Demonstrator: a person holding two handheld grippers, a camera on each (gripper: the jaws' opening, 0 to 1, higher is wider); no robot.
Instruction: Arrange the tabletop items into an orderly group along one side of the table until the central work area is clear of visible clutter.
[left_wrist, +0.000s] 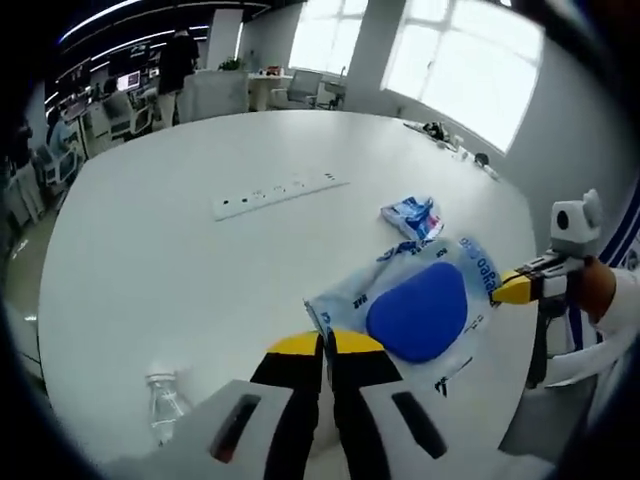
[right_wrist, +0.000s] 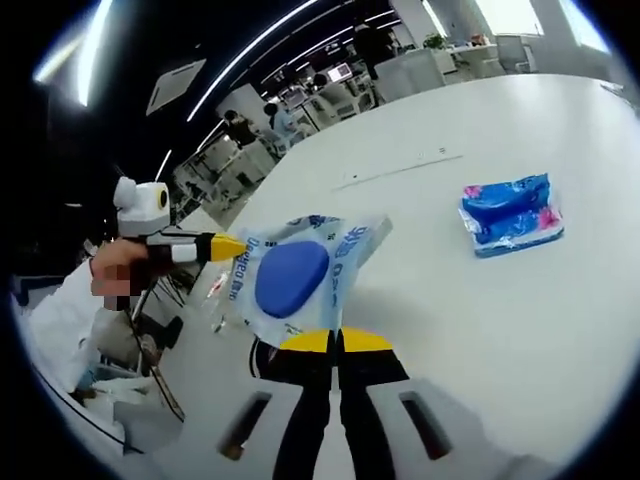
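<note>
Left gripper view: your left gripper (left_wrist: 327, 343) pinches one edge of the clear pouch (left_wrist: 400, 300) with the blue pad inside, held over the white table (left_wrist: 150, 260). Your right gripper (left_wrist: 513, 288) clamps the opposite edge. A tissue pack (left_wrist: 412, 217) lies just beyond; a power strip (left_wrist: 278, 195) mid-table; a bottle (left_wrist: 166, 402) near the edge.

Right gripper view: your right gripper (right_wrist: 335, 342) pinches the pouch (right_wrist: 295, 275); the left gripper (right_wrist: 228, 247) grips its far edge. The tissue pack (right_wrist: 510, 215) lies well apart.

The clear pouch (left_wrist: 425, 300) is showing a solid blue oval at its middle and blue lettering along its pale edges, while the smaller packet (right_wrist: 510, 215) is showing bright blue with patches of pink and white. Both are lying on a plain white tabletop (left_wrist: 200, 270), and each hand-held gripper (left_wrist: 327, 345) is showing black jaws tipped in yellow.
</note>
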